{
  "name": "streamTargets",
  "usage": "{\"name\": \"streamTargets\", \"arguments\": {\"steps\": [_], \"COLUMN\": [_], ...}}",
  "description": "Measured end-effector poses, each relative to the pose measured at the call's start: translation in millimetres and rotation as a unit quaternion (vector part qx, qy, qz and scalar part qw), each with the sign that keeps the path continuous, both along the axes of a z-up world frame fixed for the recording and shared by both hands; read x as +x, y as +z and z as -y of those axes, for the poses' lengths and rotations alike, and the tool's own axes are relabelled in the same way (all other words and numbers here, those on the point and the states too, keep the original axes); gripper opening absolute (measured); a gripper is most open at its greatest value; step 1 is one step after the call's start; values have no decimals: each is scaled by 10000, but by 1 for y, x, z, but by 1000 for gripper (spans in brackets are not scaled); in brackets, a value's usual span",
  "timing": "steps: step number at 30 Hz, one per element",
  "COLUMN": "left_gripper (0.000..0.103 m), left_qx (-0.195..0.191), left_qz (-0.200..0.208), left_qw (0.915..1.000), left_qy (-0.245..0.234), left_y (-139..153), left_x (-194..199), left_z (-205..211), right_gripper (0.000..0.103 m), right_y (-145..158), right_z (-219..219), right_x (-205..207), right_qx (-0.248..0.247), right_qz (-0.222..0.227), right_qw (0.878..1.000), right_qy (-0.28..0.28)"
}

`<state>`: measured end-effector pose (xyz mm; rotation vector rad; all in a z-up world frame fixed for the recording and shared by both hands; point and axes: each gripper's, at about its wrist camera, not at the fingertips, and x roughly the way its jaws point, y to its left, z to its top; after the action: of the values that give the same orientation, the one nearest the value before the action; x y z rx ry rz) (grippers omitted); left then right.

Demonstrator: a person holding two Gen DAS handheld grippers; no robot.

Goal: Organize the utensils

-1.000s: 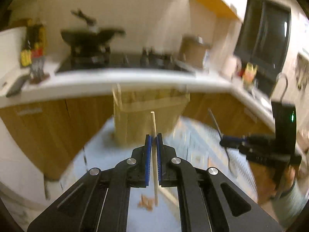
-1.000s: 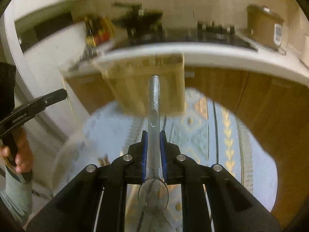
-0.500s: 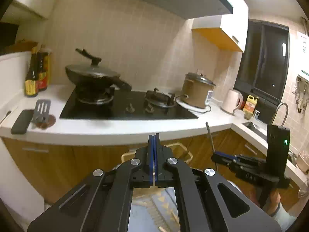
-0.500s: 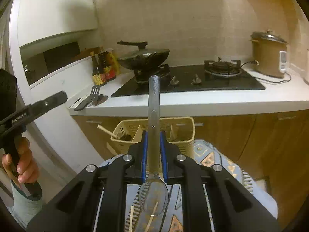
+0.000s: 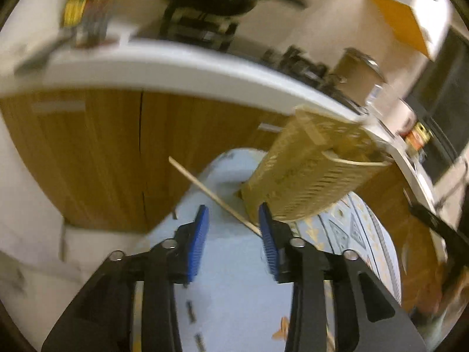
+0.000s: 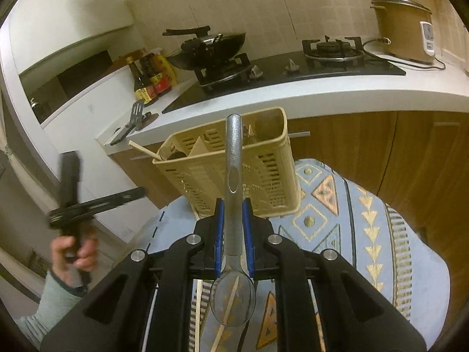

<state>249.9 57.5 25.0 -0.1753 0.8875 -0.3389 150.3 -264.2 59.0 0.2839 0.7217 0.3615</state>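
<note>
A: What is shown nearest the cameras, and how far is the task judged to have come?

B: The right claw [image 6: 233, 228] is seen clenched on the flat handle of a silver metal spoon [image 6: 233, 176], bowl end towards the camera; this spoon is not yet stowed. The left claw [image 5: 231, 234] is spread wide, nothing gripped, with a thin pale wooden chopstick [image 5: 214, 196] lying slantwise between its blue pads [image 5: 199, 243]; whether it touches the right-hand pad cannot be told through the blur. More loose chopsticks [image 6: 227, 311] are seen below the spoon's bowl. The task is judged partly done.

A: And farther off?

B: A cream perforated plastic utensil basket [image 6: 234, 170], already holding a chopstick and some dark items, stands on a pale blue patterned cloth [image 6: 366, 234] covering the surface. Beyond, wooden cabinet fronts [image 6: 381, 152] are topped by a white worktop [image 6: 322, 94] carrying a black hob, a lidded wok [image 6: 211, 47], sauce bottles [image 6: 149, 79] and a brown rice cooker [image 6: 401, 29], against a tiled wall.
</note>
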Motion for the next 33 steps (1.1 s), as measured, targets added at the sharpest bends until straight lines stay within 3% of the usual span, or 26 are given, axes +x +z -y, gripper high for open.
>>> {"name": "streamTargets", "arguments": {"steps": [6,10,15,19,22,29,33], "left_gripper": [43,43,43,32,10,0,0], "left_qx": [-200,126,785,1332,1353,1034,755], "left_qz": [-252,-254,63,221,247,88,-216], "left_qw": [9948,9929,9900,9855,9874,9945,9963], "left_qy": [962,1153,1167,1023,788,109,-354], "left_y": [-51,-64,-69,-72,-72,-70,-72], "left_x": [34,43,38,29,20,-22,-64], "left_z": [8,25,45,55,52,39,27], "right_gripper": [11,11,11,11,11,11,11], "right_y": [-11,-21,-27,-29,-28,-21,-28], "right_z": [6,16,31,40,44,36,33], "right_x": [-11,-14,-16,-19,-23,-32,-41], "right_qx": [-103,-111,7,78,122,96,135], "right_qz": [-109,-170,-232,-254,-243,-160,-287], "right_qw": [9999,9998,9995,9993,9991,9996,9993], "right_qy": [-23,-85,-193,-281,-311,-207,-185]}}
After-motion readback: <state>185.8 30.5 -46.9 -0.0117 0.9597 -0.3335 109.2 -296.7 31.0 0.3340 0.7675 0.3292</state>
